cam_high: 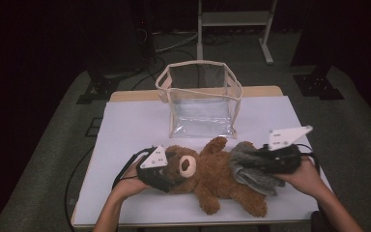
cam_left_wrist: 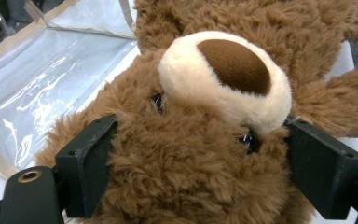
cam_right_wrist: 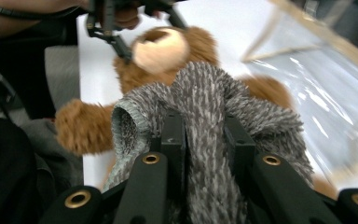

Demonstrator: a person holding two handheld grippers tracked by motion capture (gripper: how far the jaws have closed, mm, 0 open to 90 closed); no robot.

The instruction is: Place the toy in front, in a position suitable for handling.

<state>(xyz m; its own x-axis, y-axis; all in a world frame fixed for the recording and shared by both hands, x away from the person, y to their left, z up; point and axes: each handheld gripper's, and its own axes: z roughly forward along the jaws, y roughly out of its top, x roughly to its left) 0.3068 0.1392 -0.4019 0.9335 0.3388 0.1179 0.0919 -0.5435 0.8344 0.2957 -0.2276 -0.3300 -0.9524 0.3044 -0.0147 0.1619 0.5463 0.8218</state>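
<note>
A brown teddy bear (cam_high: 217,180) lies on its back across the front of the white table (cam_high: 135,126), head toward the left. My left gripper (cam_high: 174,175) is shut on the bear's head (cam_left_wrist: 200,154), one black jaw pressed into the fur on each side, below the cream muzzle (cam_left_wrist: 223,74). My right gripper (cam_high: 260,162) is shut on a bunched grey knitted garment (cam_high: 249,169), which hangs over the bear's lower body. In the right gripper view the grey garment (cam_right_wrist: 205,107) is pinched between the jaws of the right gripper (cam_right_wrist: 205,140), with the bear (cam_right_wrist: 161,49) behind it.
A clear plastic bag with beige trim (cam_high: 200,96) stands open at the back middle of the table, just beyond the bear. It appears as the clear bag (cam_left_wrist: 51,84) beside the bear's head. Metal stand legs (cam_high: 234,29) are on the dark floor behind.
</note>
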